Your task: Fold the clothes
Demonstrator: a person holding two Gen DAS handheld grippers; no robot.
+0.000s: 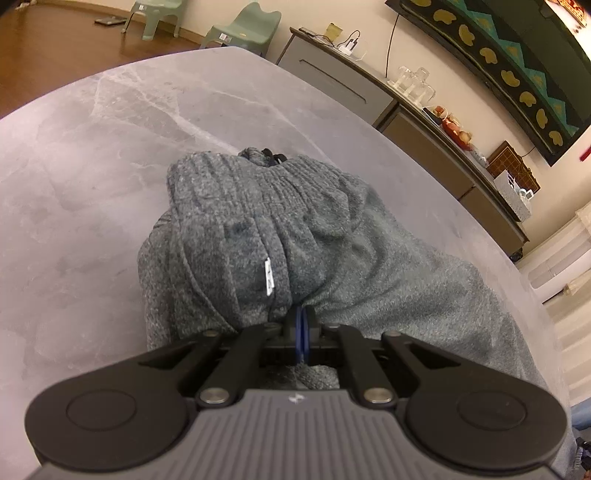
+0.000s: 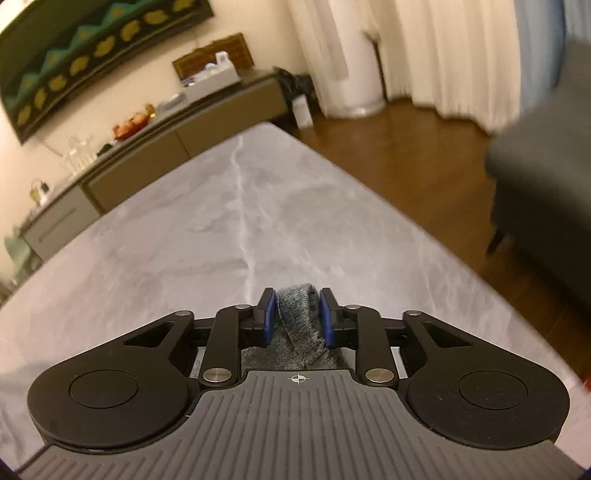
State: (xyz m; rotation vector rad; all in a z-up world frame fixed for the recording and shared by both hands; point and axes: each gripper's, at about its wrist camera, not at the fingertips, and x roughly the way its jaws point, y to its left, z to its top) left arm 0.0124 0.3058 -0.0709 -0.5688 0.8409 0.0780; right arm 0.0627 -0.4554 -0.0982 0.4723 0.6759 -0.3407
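A grey knit garment (image 1: 295,229) lies bunched on the marble table (image 1: 92,155), its ribbed band and a dark cord at the far end and a small white label on a seam. My left gripper (image 1: 303,323) sits low on the near part of it, blue pads pressed together with a fold of the cloth pinched at their tips. In the right wrist view, a hemmed end of the same grey garment (image 2: 297,317) stands between the blue pads of my right gripper (image 2: 297,314). The jaws stand apart on either side of it and do not visibly squeeze it.
A long sideboard (image 1: 424,122) with glasses, fruit and boxes runs along the wall beyond the table. Two pale green chairs (image 1: 243,26) stand on the wood floor at the far left. A dark grey sofa (image 2: 543,177) is right of the table corner, with curtains (image 2: 424,48) behind it.
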